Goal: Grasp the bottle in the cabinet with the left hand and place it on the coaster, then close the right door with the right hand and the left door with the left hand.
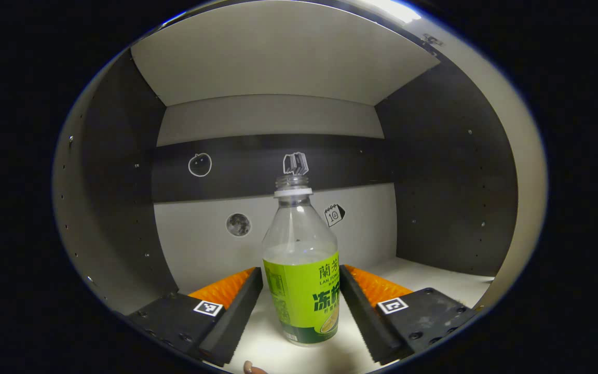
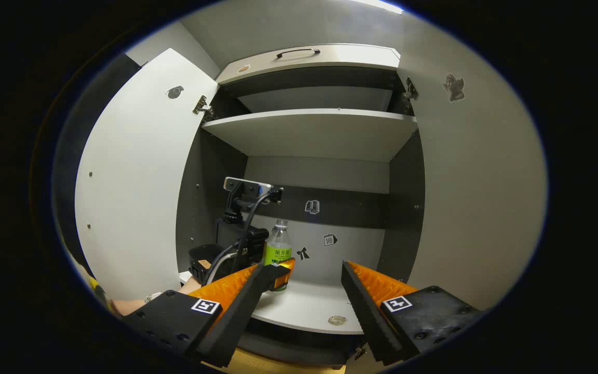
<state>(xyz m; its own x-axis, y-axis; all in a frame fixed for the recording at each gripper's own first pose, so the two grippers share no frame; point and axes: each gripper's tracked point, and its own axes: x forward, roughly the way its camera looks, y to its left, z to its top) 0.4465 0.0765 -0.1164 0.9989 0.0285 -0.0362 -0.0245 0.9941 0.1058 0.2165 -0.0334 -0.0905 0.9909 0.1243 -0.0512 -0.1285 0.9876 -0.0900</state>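
A clear bottle [image 1: 301, 270] with a green label and no cap stands upright on the cabinet's lower shelf [image 1: 434, 280]. My left gripper [image 1: 300, 268] is open around it, one finger on each side at label height, the tips close beside its walls. In the right gripper view the bottle [image 2: 278, 248] shows deep in the cabinet, with the left gripper [image 2: 277, 270] and its cabled camera mount reaching in from the left. My right gripper [image 2: 303, 265] hangs open in front of the cabinet with nothing between its fingers.
Both cabinet doors are swung open: the left door [image 2: 138, 182] and the right door [image 2: 475, 182]. An upper shelf [image 2: 309, 130] spans above the bottle. A small round disc [image 2: 337, 320] lies near the lower shelf's front edge. A person's forearm [image 2: 133, 305] shows at lower left.
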